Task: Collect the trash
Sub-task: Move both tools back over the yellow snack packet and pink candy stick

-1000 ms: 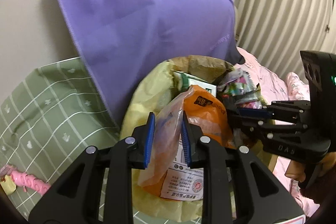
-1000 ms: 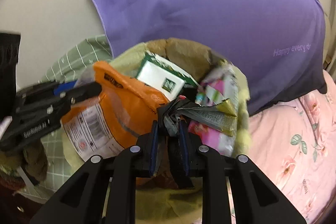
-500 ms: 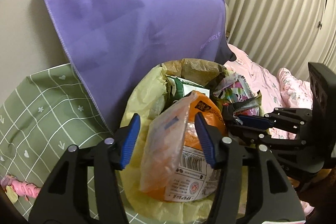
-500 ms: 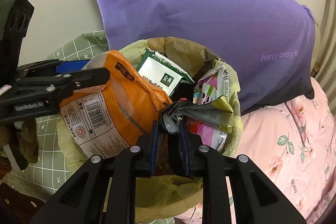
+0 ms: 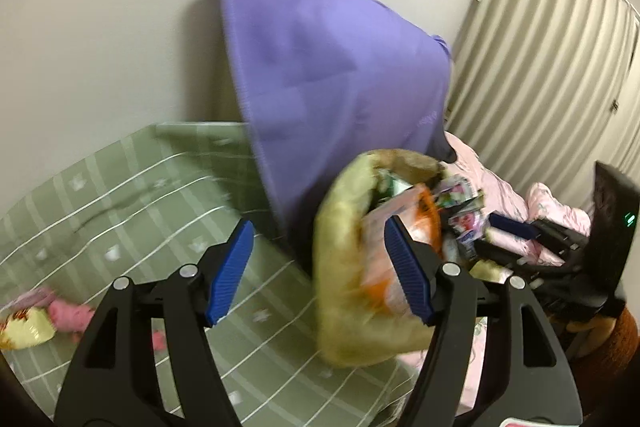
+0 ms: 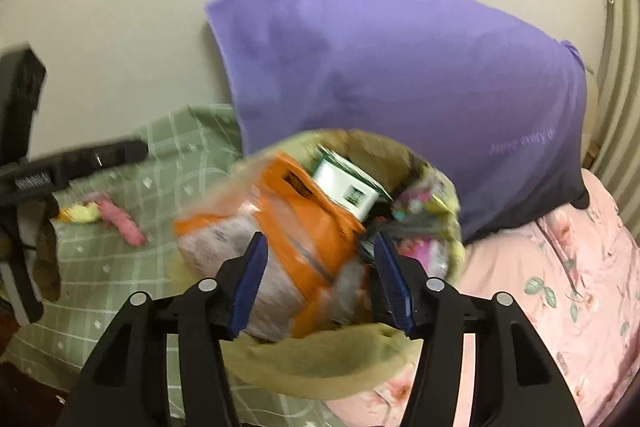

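Both grippers released since a second ago: left gripper [image 5: 318,269] off orange snack bag [image 6: 304,223], right gripper [image 6: 318,281] off dark wrapper. Jaws opening, nothing pinched. Orange snack bag sits in yellow trash bag [image 6: 328,367], atop bed.

Pillow [image 6: 400,75]: purple, faint pale lettering. Trash bag [image 6: 320,363], in front of pillow: pale yellow-green. Snack packet [image 6: 304,227] in bag: orange with white label. Carton [image 6: 344,187] in bag: green and white. Blanket [image 5: 120,195], left of pillow: green, white grid. Sheet [image 6: 560,287], right of pillow: pink, floral. Curtain [image 5: 540,47]: beige-striped. Gripper pads [image 5: 230,267]: blue.
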A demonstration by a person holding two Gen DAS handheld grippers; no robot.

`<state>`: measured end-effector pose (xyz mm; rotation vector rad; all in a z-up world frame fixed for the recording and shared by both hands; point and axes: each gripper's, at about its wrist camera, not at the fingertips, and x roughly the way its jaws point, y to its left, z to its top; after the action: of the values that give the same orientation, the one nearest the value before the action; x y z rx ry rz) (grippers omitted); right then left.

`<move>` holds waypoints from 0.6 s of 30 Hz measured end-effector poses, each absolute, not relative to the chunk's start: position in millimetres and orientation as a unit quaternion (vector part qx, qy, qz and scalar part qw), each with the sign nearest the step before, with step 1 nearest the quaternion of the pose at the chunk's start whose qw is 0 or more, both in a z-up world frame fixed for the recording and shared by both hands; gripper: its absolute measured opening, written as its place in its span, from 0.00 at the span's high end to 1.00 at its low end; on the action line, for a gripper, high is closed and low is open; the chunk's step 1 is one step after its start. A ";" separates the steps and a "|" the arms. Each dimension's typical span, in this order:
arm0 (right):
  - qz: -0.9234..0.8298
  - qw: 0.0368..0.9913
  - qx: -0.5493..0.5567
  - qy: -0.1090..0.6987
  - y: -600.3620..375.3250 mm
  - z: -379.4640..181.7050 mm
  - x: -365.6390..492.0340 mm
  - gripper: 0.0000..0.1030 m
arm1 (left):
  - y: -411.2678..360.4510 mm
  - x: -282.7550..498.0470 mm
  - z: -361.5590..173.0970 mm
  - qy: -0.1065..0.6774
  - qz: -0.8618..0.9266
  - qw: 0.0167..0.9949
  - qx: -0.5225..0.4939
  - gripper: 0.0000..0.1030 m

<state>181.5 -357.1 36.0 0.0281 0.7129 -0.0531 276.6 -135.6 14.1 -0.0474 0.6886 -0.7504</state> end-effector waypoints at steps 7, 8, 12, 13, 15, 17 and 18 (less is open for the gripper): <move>0.032 0.945 -0.005 0.327 -305.2 49.3 186.8 0.43 | -36.8 291.6 -27.0 0.354 -0.266 0.896 -0.040 0.37; 0.050 0.944 -0.008 0.327 -294.6 48.5 189.6 0.43 | -21.3 296.7 -33.4 0.357 -0.249 0.899 -0.042 0.37; 0.101 0.935 -0.008 0.340 -263.1 42.5 201.8 0.41 | 45.7 318.8 -60.1 0.374 -0.180 0.908 -0.051 0.37; 0.117 0.930 -0.013 0.349 -250.8 39.0 208.0 0.41 | 58.0 323.2 -64.5 0.377 -0.169 0.909 -0.054 0.37; 0.132 0.925 -0.027 0.357 -236.5 34.8 213.8 0.41 | 83.4 332.9 -74.9 0.384 -0.147 0.909 -0.062 0.37; 0.151 0.918 -0.050 0.363 -215.7 29.0 221.4 0.41 | 101.5 340.0 -83.9 0.392 -0.136 0.907 -0.070 0.37; 0.160 0.915 -0.061 0.366 -206.6 26.3 225.2 0.41 | 109.3 343.8 -89.0 0.396 -0.132 0.906 -0.072 0.37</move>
<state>225.2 -206.6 26.3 -0.1257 0.7540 0.3296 343.8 109.3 -89.0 -0.1494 0.8172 -0.2733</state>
